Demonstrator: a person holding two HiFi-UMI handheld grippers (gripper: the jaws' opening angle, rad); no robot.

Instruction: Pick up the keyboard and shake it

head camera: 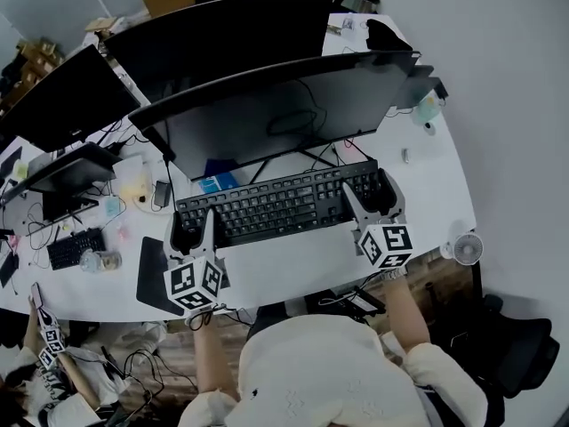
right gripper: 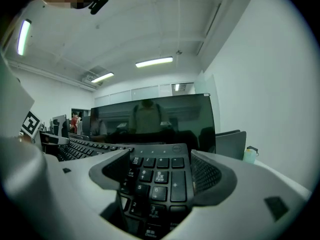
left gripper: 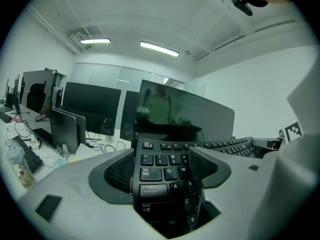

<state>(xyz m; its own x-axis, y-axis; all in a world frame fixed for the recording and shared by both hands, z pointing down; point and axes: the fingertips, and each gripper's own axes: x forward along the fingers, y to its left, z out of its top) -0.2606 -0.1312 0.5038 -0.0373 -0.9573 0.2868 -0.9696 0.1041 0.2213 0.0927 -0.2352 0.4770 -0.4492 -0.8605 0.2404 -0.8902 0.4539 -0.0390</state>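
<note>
A black full-size keyboard (head camera: 276,205) lies crosswise in front of the curved monitor (head camera: 284,114) on the white desk (head camera: 293,269). My left gripper (head camera: 194,225) is closed over its left end, where the Tab and Caps Lock keys (left gripper: 150,181) sit between the jaws. My right gripper (head camera: 373,194) clamps the right end, with the number pad (right gripper: 157,179) between its jaws. In both gripper views the keyboard fills the gap between the dark pads (left gripper: 120,174) (right gripper: 205,176). Whether the keyboard rests on the desk or hangs just above it cannot be told.
A second curved monitor (head camera: 222,25) stands behind the first and smaller screens (head camera: 62,96) to the left. A small keyboard (head camera: 76,247), a black pad (head camera: 151,274), cables and a bottle (left gripper: 17,164) lie at the left. A small fan (head camera: 467,249) stands at the desk's right edge.
</note>
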